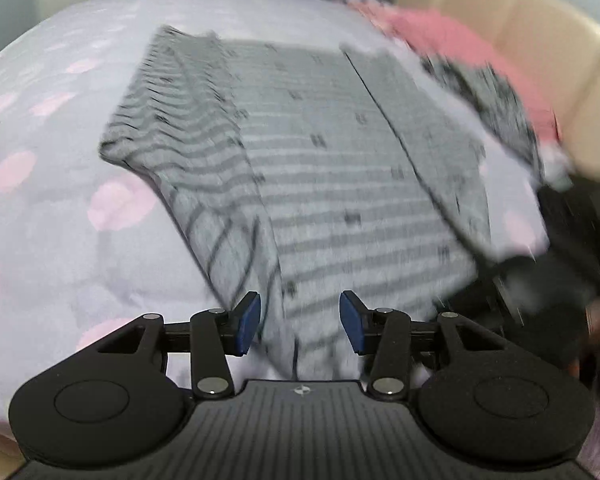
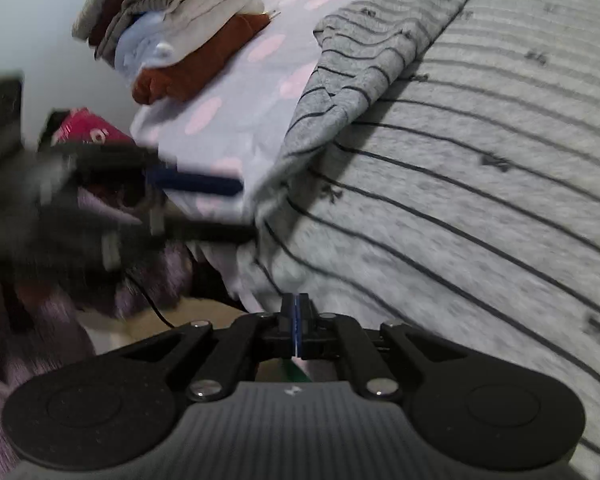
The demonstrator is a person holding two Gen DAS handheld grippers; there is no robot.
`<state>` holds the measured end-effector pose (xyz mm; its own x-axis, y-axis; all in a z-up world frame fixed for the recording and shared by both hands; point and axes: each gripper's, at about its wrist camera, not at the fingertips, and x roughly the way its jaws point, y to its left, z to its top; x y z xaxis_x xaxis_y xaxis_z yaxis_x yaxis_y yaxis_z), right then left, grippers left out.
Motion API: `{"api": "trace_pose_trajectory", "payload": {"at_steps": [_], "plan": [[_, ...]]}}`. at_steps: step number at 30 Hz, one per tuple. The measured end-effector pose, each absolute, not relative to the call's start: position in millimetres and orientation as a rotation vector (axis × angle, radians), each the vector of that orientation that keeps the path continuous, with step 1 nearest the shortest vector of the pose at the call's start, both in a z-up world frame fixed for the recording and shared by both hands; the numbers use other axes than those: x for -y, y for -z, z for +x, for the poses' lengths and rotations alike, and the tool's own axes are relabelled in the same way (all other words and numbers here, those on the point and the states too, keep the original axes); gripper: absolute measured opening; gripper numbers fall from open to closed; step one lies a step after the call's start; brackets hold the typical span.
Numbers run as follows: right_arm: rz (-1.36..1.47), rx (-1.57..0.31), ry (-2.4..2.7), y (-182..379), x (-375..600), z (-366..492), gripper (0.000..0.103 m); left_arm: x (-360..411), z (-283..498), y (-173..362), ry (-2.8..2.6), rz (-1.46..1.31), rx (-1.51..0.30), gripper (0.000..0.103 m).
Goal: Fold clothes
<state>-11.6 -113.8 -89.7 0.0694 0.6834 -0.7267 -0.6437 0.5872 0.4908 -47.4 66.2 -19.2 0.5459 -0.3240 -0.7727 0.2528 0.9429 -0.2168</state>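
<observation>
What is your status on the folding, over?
Left tool open over the shirt hem, gripping nothing. Right tool shut; hold on cloth unclear. Grey striped shirt flat on bedsheet, sleeves folded in. Nothing in the way.

The grey top (image 1: 332, 168) with thin dark stripes and small dark motifs lies spread flat on the bedsheet (image 1: 52, 208), its sleeve (image 1: 172, 120) folded inward at 10 o'clock, rumpled, hem toward 6 o'clock.
</observation>
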Motion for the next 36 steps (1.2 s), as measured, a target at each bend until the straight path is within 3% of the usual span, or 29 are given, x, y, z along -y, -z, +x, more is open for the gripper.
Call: {"api": "trace_pose_trajectory", "payload": {"at_steps": [11, 12, 13, 15, 20, 23, 25, 28, 33, 36], "plan": [[-0.017, -0.845, -0.534, 38.3, 199.1, -31.0, 0.005, -56.9, -7.3, 46.8, 0.211, -0.094, -0.99, 0.033], [-0.051, -0.818, -0.484, 34.3, 201.2, -33.9, 0.013, -54.7, -5.8, 50.2, 0.197, -0.084, -1.01, 0.034], [-0.085, -0.795, -0.441, 31.1, 205.0, -37.0, 0.036, -53.3, -6.0, 52.0, 0.189, -0.078, -1.02, 0.034], [-0.142, -0.755, -0.376, 28.4, 214.2, -44.1, 0.052, -49.9, -6.0, 51.5, 0.182, -0.069, -1.019, 0.034], [-0.331, -0.76, -0.34, 49.8, 201.3, -51.5, 0.052, -41.4, -9.4, 47.7, 0.198, -0.025, -0.994, 0.034], [-0.406, -0.816, -0.341, 67.6, 198.1, -49.2, 0.045, -36.4, -10.9, 49.0, 0.208, 0.009, -1.002, 0.034], [-0.407, -0.868, -0.342, 75.0, 200.9, -46.2, 0.022, -36.5, -11.1, 49.4, 0.205, 0.008, -1.007, 0.034], [-0.421, -0.933, -0.331, 80.8, 203.5, -44.0, 0.006, -39.2, -12.1, 48.5, 0.2, -0.007, -1.01, 0.034], [-0.44, -0.992, -0.321, 82.0, 206.7, -47.7, 0.006, -40.6, -13.9, 43.4, 0.204, -0.024, -0.997, 0.034], [-0.417, -0.997, -0.336, 75.9, 205.4, -46.6, 0.013, -39.8, -16.6, 32.4, 0.21, -0.015, -0.972, 0.035]]}}
